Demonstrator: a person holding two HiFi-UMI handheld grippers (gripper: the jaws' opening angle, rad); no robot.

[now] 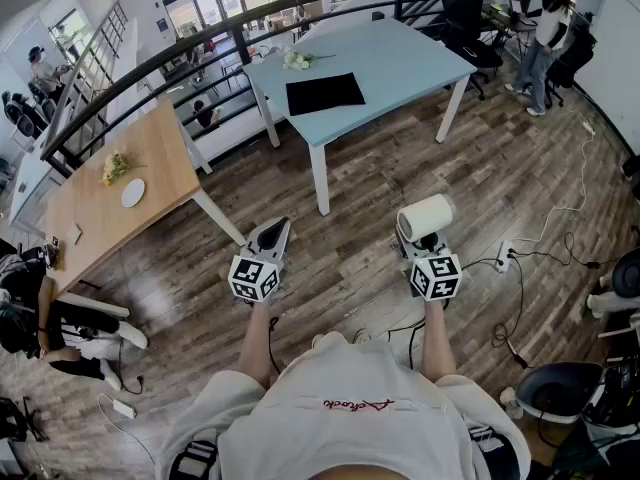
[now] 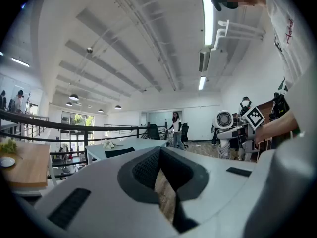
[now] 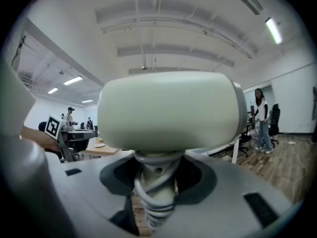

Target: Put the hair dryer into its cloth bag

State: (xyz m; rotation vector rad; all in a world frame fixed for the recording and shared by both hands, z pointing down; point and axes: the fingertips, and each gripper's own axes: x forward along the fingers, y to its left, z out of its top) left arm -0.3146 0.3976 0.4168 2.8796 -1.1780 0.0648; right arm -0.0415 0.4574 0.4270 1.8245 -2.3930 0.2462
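The right tool (image 1: pixel 417 246) is gripping the hair dryer (image 1: pixel 425 218) by its handle. Its jaws are pressing on the handle, where the cord (image 3: pixel 148 192) is wound round it, and the pale barrel is lying crosswise just above the jaw tips. The left tool (image 1: pixel 272 236) is being held level just to the left of the right one, with its jaws closed together and nothing between them.

So the pick-up is looking done: the dryer is off any surface and riding in the right tool. The bagging itself is not yet begun. What is most likely the cloth bag (image 1: pixel 325 93), a flat black piece, is lying well ahead of both tools on the light blue worktop (image 1: pixel 400 63), with a stretch of wooden floor (image 1: pixel 350 258) in between. It is looking flat and unopened, and neither tool is touching it.

Most of the task is therefore remaining. The dryer is needing to be carried forward to the worktop, the bag's mouth opened, probably by the free left tool, and the dryer slid inside.
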